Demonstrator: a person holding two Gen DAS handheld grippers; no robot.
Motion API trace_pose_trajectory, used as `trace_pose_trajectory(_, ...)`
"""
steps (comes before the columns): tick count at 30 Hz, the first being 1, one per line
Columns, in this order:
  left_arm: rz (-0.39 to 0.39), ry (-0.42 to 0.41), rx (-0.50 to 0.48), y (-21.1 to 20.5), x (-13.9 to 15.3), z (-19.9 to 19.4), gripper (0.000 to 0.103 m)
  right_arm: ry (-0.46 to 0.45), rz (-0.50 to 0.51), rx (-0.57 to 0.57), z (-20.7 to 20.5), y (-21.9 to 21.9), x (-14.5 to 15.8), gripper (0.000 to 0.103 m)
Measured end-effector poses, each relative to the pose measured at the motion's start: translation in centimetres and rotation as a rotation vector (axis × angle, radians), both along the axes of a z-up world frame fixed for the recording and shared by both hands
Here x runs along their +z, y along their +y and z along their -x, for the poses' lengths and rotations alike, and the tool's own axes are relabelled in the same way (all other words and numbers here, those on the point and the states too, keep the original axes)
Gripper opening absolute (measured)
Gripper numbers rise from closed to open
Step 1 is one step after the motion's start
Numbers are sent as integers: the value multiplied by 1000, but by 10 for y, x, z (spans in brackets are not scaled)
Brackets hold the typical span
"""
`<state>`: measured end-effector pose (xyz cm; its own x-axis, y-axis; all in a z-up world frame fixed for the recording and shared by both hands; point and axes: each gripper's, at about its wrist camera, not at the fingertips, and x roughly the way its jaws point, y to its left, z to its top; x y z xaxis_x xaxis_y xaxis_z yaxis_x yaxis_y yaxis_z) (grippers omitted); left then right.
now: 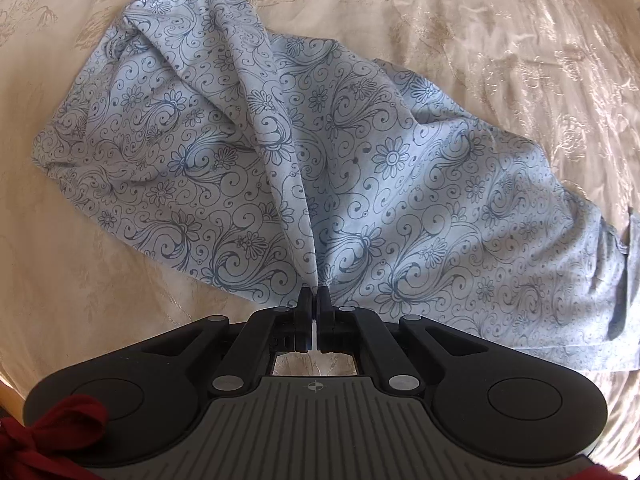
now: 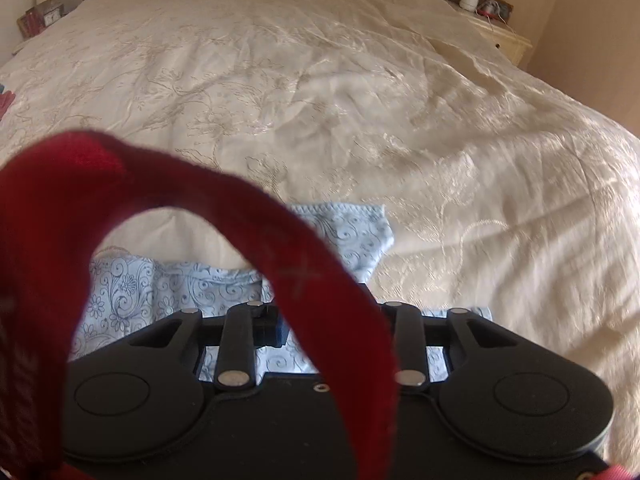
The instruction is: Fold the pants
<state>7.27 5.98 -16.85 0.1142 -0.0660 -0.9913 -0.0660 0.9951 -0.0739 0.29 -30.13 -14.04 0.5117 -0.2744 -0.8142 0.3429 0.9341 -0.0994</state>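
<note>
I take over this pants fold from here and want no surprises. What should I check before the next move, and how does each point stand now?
1. Left gripper shut on a ridge of the blue floral pants: ok.
2. Right gripper free of the cloth: cannot tell; a red strap hides its fingertips, and the jaws look parted.
3. Pants lying flat: not ok; they bunch into folds rising toward the left gripper.
4. Pants wholly on the cream bedspread: ok in the left wrist view.
5. Bedspread beyond the pants free for laying down: ok in the right wrist view.
6. Right wrist view unobstructed: not ok; the strap crosses it.
</note>
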Motion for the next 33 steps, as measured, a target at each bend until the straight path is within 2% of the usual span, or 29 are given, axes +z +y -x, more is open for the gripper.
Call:
trace_pose_trajectory(5, -8, 38, 11, -3, -10, -8, 2, 28, 12, 16, -42, 7, -20, 44)
trace_pose_trajectory(12, -9, 70, 31, -2, -19, -14, 2, 111, 23, -23, -69, 6, -44, 43)
trace_pose_trajectory(14, -12, 73, 31, -2, -19, -15, 2, 124, 41, -24, -70, 7, -47, 38)
trace_pose_trajectory(15, -13, 72, 30, -1, -18, -17, 2, 121, 37, -25, -69, 5, -45, 28)
trace_pose_trajectory(16, -15, 71, 28, -2, -18, -18, 2, 115, 21, -27, -67, 3, -41, 11)
trace_pose_trajectory(17, -16, 69, 25, -2, -17, -18, 2, 100, 5, -35, -64, 0, -35, 7)
trace_pose_trajectory(21, -23, 53, 6, -6, -13, -19, 2, 5, 29, -75, -38, -15, 0, 7)
trace_pose_trajectory(25, -30, 34, -14, -11, -9, -15, 2, -29, 34, -146, -1, -36, 23, 7)
trace_pose_trajectory(27, -37, 24, -28, -14, -9, -13, 2, -20, 25, -140, 8, -40, 26, 11)
trace_pose_trajectory(31, -47, 10, -39, -19, -7, -7, 2, -26, 46, -102, -4, -31, 23, 47)
trace_pose_trajectory(33, -45, 10, -31, -18, -7, -6, 2, -23, 52, -78, -18, -22, 17, 49)
